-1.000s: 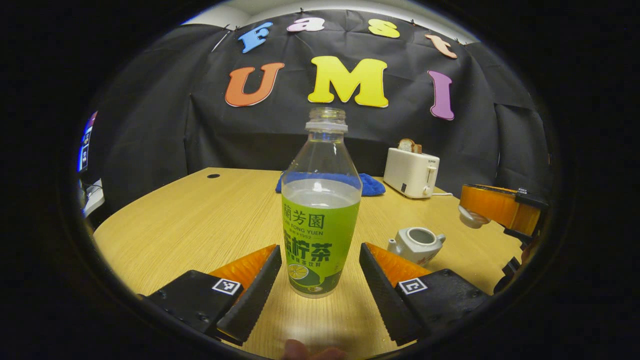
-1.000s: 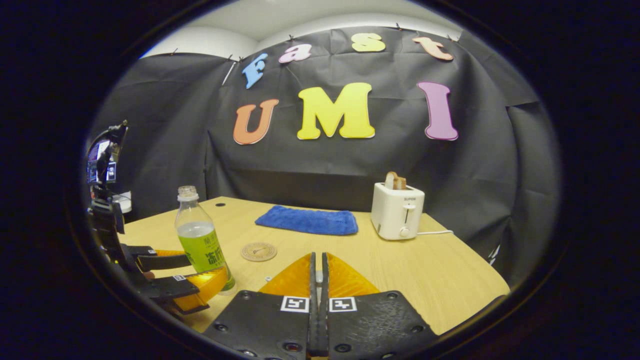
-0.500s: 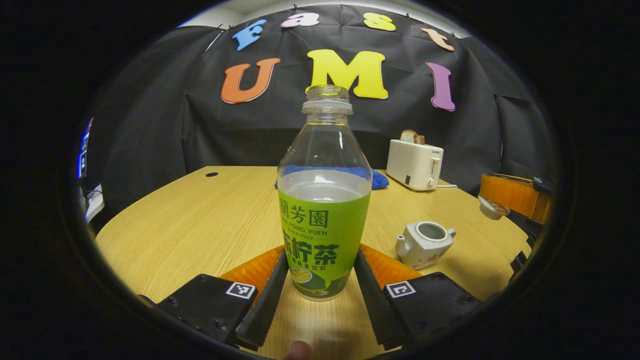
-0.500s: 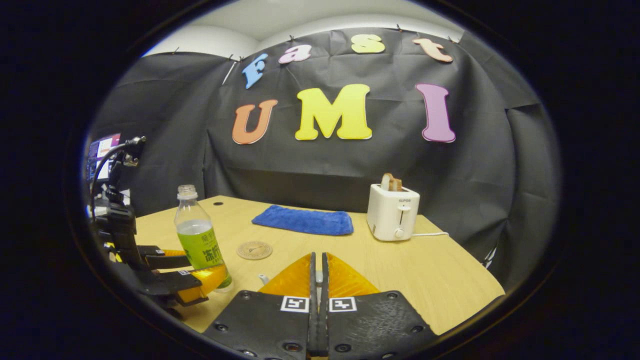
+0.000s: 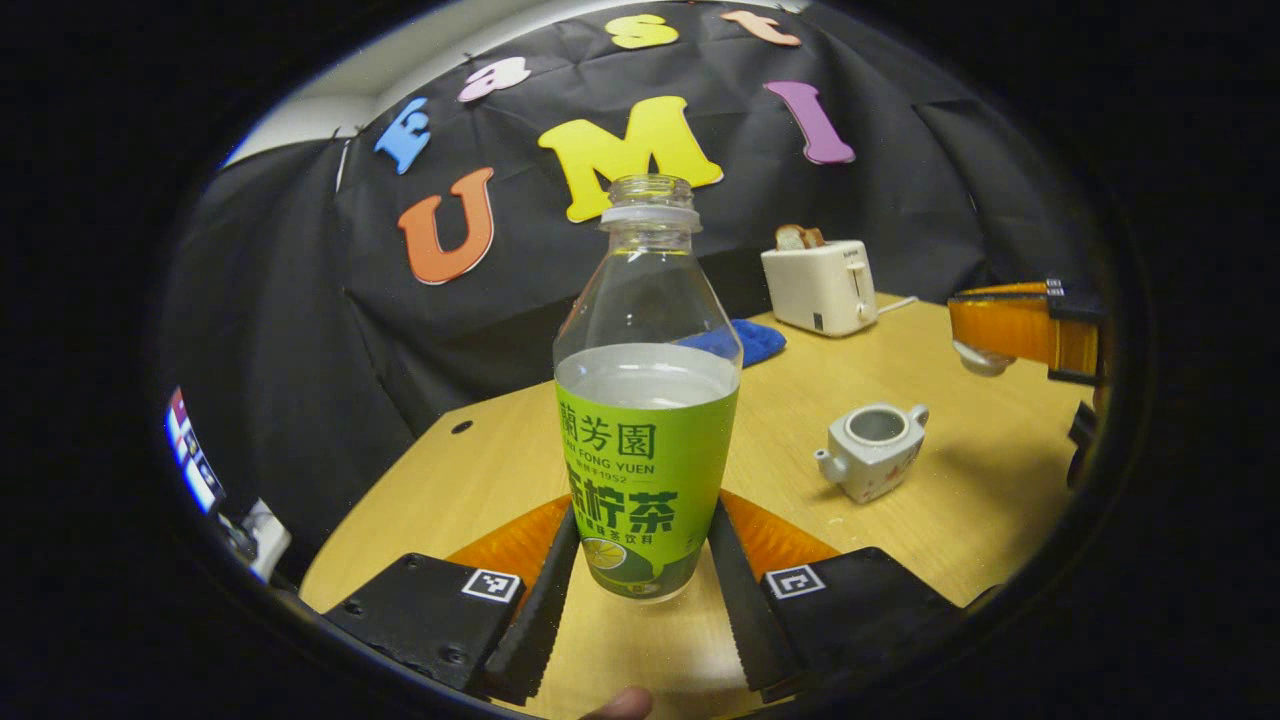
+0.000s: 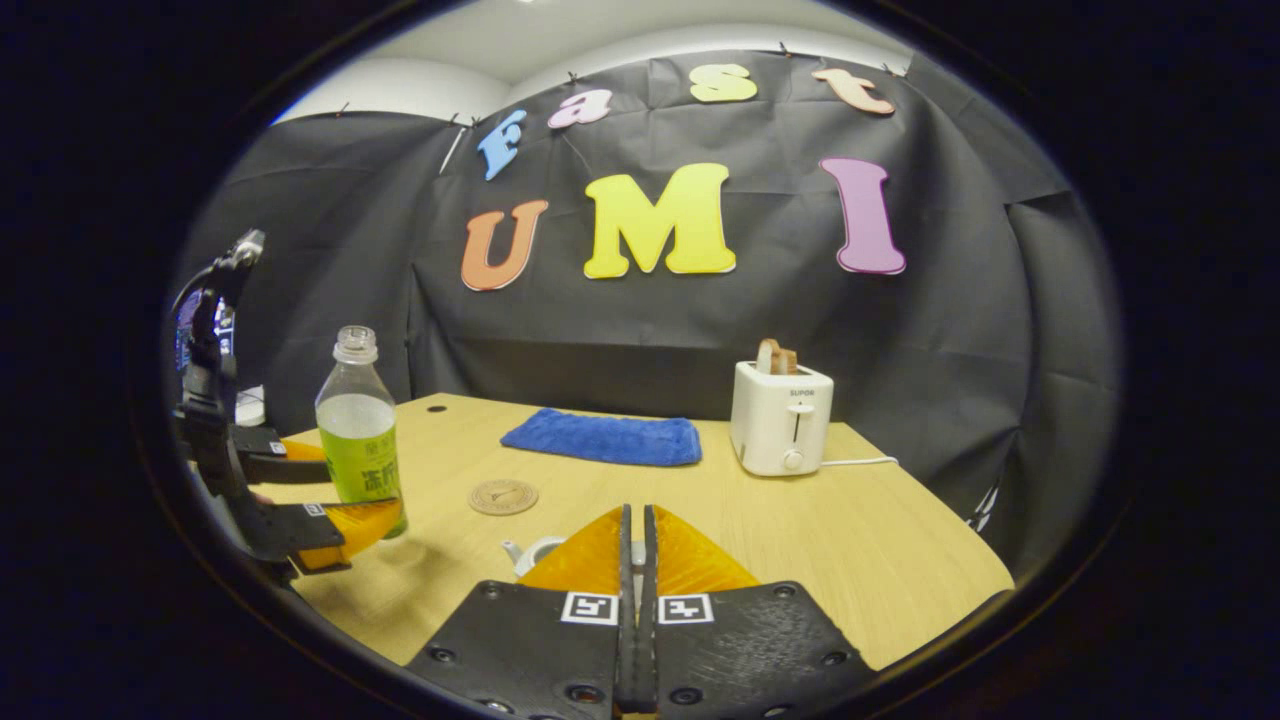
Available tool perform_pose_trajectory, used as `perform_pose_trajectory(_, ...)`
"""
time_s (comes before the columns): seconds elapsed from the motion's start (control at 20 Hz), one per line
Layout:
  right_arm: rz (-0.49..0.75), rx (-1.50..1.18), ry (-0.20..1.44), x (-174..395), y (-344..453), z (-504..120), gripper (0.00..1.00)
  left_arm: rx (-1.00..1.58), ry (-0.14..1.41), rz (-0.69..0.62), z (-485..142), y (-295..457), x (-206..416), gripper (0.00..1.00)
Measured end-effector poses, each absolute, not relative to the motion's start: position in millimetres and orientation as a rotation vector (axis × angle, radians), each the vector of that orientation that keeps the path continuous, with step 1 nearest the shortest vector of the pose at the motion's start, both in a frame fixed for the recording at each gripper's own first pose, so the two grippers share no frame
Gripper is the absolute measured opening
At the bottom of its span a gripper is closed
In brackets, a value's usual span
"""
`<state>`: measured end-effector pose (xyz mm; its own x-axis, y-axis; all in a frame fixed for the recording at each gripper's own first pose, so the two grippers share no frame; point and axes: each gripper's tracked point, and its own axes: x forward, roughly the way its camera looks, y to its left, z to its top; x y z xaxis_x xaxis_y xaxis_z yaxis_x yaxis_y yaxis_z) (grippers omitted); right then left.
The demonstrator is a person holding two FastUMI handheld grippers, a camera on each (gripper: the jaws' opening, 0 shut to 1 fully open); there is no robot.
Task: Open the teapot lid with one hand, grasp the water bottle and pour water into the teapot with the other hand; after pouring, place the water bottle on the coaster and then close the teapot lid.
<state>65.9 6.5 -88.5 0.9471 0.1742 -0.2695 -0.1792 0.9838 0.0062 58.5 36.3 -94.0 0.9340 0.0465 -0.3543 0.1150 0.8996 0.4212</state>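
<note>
Green-labelled water bottle held uncapped in the left gripper; teapot open, its lid pinched by the right gripper. Pouring, coaster placement, closing remain.

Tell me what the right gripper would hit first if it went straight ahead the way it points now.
The right gripper points over the table toward the black cloth wall. Nothing stands in that line; the towel and toaster sit to either side, though depth is uncertain.
</note>
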Motion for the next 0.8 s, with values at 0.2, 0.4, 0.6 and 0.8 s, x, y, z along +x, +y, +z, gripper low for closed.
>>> perform_pose_trajectory(0.2, 0.177, 0.0, 0.283, 63.7, -6.0, -95.5, 0.0, 0.706, 0.392, -0.037, -84.9, 46.8, 57.2, 0.74)
perform_pose_trajectory(0.4, 0.17, 0.012, 0.286, 62.0, -19.6, -96.6, 0.0, 0.97, 0.415, -0.029, -78.7, 54.7, 64.7, 0.74)
perform_pose_trajectory(0.6, 0.162, 0.015, 0.274, 60.1, -31.3, -92.8, 0.0, 1.193, 0.453, -0.031, -79.3, 58.4, 72.8, 0.73)
perform_pose_trajectory(0.8, 0.161, 0.012, 0.276, 59.9, -38.5, -94.8, 0.0, 1.364, 0.498, -0.048, -83.3, 56.8, 78.1, 0.73)
